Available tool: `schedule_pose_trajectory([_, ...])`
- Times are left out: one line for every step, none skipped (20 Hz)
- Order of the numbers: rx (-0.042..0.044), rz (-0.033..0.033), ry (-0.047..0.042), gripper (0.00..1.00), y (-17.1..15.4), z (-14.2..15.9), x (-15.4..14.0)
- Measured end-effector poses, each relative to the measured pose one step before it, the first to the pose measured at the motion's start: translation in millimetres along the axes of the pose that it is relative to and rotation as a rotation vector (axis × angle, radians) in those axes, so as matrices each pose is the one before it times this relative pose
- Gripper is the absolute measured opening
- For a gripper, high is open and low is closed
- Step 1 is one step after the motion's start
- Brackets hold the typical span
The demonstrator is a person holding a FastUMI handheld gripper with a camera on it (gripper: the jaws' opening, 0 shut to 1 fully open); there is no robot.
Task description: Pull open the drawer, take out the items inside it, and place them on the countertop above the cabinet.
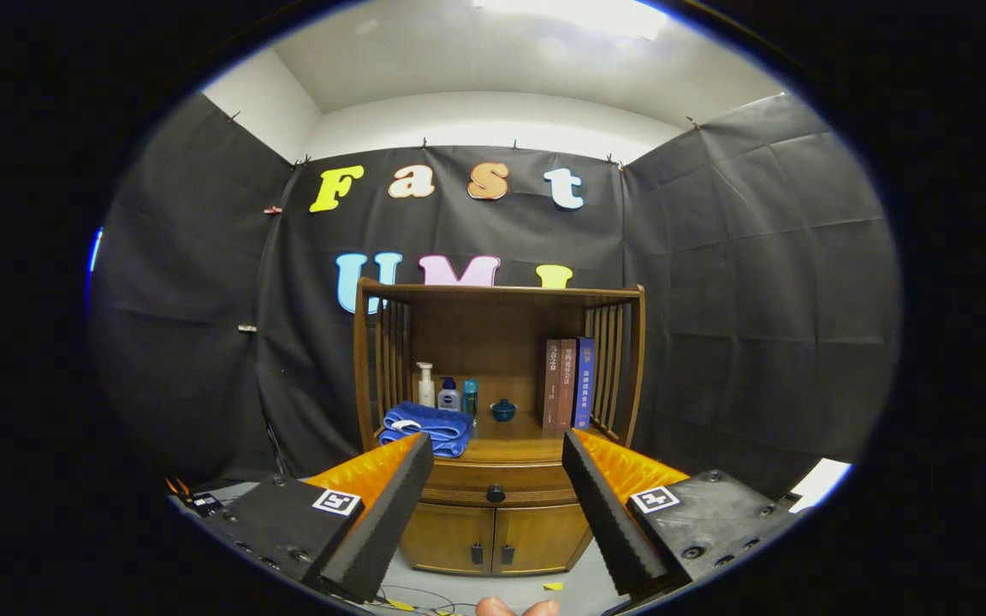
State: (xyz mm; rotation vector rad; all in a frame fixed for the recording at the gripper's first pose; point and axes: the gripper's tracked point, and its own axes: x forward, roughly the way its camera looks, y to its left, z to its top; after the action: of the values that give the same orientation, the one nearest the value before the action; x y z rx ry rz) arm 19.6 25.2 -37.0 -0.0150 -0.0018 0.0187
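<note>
A wooden cabinet (497,530) stands ahead against the booth wall, with a closed drawer (459,494) under its countertop (506,447). The drawer's small dark knob (495,494) sits between my two fingers, some way beyond them. My gripper (497,453) is open and holds nothing. A folded blue towel (426,427) lies on the countertop's left side, just beyond my left finger. What is inside the drawer is hidden.
On the countertop stand two pump bottles (426,385), a teal bottle (470,397), a small blue lidded pot (503,410) and three upright books (568,382). A shelf roof with slatted sides (613,364) covers it. Two lower doors (493,539) are closed. A person's fingertips (517,607) show below.
</note>
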Motion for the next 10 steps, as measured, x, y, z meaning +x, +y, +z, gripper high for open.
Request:
schedule_pose_trajectory([-0.00604,-0.00040,0.00079,0.99,0.67,-4.19,2.98])
schedule_pose_trajectory([-0.00342,-0.00168,-0.00455,0.99,-0.05,-4.78,5.12])
schedule_pose_trajectory([-0.00207,-0.00521,-0.00436,0.99,0.72,-4.38,5.18])
schedule_pose_trajectory([-0.00324,0.00010,0.00074,0.99,0.69,-7.80,5.45])
schedule_pose_trajectory([-0.00063,0.00002,0.00369,0.99,2.82,-10.23,6.24])
schedule_pose_trajectory([-0.00101,0.00620,0.01327,0.99,2.10,-10.89,7.40])
schedule_pose_trajectory([0.00115,-0.00064,0.01245,0.99,1.17,-10.69,7.48])
schedule_pose_trajectory([0.00343,-0.00284,0.01648,0.99,-1.23,-14.63,10.76])
schedule_pose_trajectory([0.00251,-0.00084,0.01117,0.99,-0.60,-9.76,8.58])
schedule_pose_trajectory([-0.00225,0.00226,0.01457,0.99,-0.43,-11.81,9.34])
